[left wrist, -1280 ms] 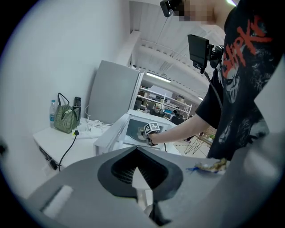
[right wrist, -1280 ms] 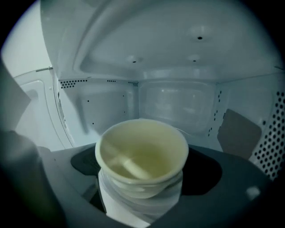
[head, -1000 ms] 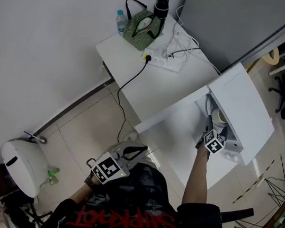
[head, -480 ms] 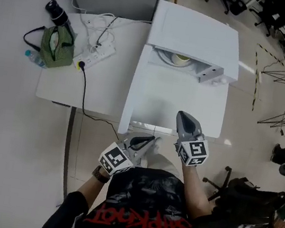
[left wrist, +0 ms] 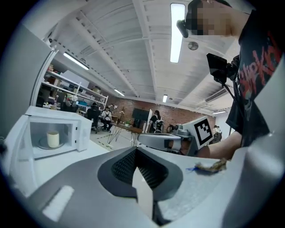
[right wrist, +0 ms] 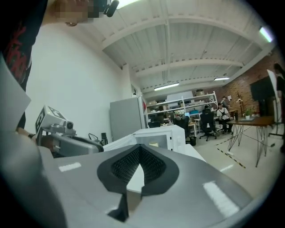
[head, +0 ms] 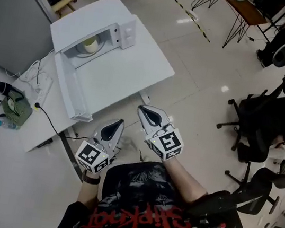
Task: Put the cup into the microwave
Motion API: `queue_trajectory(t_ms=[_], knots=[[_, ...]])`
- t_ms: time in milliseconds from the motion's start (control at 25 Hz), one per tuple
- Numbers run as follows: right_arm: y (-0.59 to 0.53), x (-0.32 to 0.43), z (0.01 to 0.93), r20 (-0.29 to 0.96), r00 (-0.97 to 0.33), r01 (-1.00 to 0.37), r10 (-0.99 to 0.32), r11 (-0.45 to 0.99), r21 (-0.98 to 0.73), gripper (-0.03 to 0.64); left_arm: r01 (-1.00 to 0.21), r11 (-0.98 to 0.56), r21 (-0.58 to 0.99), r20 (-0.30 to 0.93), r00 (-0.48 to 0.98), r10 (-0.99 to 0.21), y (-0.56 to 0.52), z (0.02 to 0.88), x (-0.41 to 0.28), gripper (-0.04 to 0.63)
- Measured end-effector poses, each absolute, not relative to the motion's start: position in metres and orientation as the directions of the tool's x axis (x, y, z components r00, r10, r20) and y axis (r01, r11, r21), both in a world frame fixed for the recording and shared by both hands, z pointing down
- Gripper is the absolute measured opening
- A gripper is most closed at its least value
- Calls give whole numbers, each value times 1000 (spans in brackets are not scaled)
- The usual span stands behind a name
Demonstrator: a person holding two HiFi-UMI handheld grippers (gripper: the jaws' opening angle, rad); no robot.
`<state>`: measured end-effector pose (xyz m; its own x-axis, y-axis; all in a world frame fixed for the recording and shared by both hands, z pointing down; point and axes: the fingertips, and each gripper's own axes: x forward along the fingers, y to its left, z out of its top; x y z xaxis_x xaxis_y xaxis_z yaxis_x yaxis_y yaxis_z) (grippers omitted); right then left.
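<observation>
The pale cup (head: 90, 44) stands inside the white microwave (head: 88, 19), whose door (head: 71, 91) hangs open. The left gripper view also shows the cup (left wrist: 53, 139) on the turntable. Both grippers are held close to my body, well short of the table (head: 123, 67) and apart from the cup. My left gripper (head: 112, 131) is shut and empty, as is my right gripper (head: 150, 115) beside it. Along the left gripper (left wrist: 137, 153) I see the right one's marker cube (left wrist: 202, 131). The right gripper (right wrist: 140, 151) points at the microwave (right wrist: 162, 136).
A grey cabinet (head: 12, 20) stands behind the microwave. The lower side desk (head: 38, 126) carries a power strip (head: 32, 80), a green bag (head: 15, 106) and a black bottle (head: 2, 87). Black office chairs (head: 269, 125) stand on the right.
My right gripper has pulled back from the microwave's mouth to my body, leaving the cup inside. The left gripper has risen beside it. The head view has swung, so the microwave now sits upper left.
</observation>
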<state>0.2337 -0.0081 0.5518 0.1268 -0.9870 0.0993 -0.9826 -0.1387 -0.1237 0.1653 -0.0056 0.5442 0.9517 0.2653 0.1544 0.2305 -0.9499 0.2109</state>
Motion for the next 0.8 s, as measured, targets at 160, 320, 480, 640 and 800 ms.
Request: queue_trajectory(t_ms=[160, 320, 480, 640, 800], knots=[[86, 191, 571, 58, 180, -957, -982, -188, -222, 2, 189, -967, 172, 218, 950, 225, 101, 568, 111, -2], [170, 161, 596, 110, 229, -925, -967, -251, -286, 0, 166, -950, 266, 278, 930, 240, 163, 581, 68, -2], [203, 133, 592, 141, 252, -920, -957, -283, -272, 0, 167, -955, 244, 290, 927, 236, 176, 572, 52, -2], [226, 110, 575, 139, 296, -915, -945, -322, -243, 0, 211, -949, 234, 246, 931, 268, 206, 551, 35, -2], [227, 62, 549, 117, 291, -931, -950, -309, -192, 0, 243, -950, 196, 242, 927, 287, 226, 542, -23, -2]])
